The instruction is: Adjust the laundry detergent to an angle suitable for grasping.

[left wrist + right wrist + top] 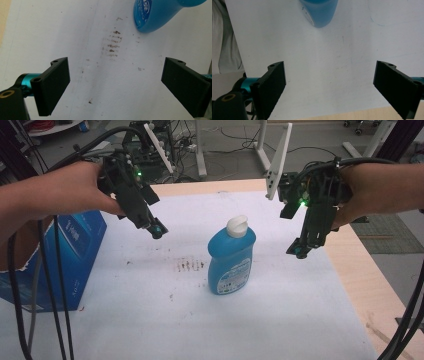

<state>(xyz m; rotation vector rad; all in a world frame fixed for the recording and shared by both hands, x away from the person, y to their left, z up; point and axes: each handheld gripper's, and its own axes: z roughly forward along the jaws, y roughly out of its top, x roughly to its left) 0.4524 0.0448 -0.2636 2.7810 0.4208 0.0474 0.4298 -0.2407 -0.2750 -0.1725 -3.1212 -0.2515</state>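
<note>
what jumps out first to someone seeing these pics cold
The blue bottle with its white cap stands upright at the middle of the white table cover, alone between the two hands. The left gripper and the right gripper hover on either side of it, jaws wide open and holding nothing. Next comes the patch of brown smudges just left of the bottle, and the blue box at the table's left edge.
</note>
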